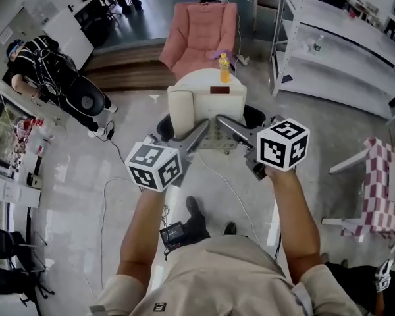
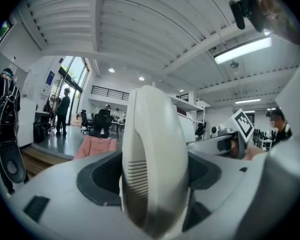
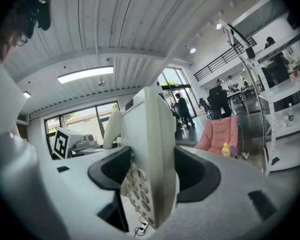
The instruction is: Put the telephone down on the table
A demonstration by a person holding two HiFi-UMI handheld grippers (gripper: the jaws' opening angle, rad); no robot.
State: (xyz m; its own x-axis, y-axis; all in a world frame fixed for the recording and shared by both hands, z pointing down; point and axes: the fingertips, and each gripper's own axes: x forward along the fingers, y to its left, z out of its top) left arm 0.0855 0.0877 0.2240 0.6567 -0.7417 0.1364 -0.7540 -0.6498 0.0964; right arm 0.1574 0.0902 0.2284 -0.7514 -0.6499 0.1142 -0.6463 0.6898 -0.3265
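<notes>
A cream telephone [image 1: 214,110] with its handset [image 1: 182,112] on its left side is held up in the air, tilted, between both grippers. My left gripper [image 1: 203,129] is shut on the handset side; in the left gripper view the handset [image 2: 152,169] fills the gap between the jaws. My right gripper [image 1: 222,120] is shut on the other side; the right gripper view shows the keypad body [image 3: 149,176] clamped edge-on. Beyond the phone stands a small round white table [image 1: 199,79]. How far the phone hangs above it cannot be told.
A yellow bottle [image 1: 224,68] stands on the table's far side. A pink armchair [image 1: 201,35] is behind it. White shelving [image 1: 342,38] runs along the right, with a checkered stool [image 1: 382,183] nearer. A person [image 1: 46,71] sits at the left. A black device [image 1: 174,232] and cables lie on the floor.
</notes>
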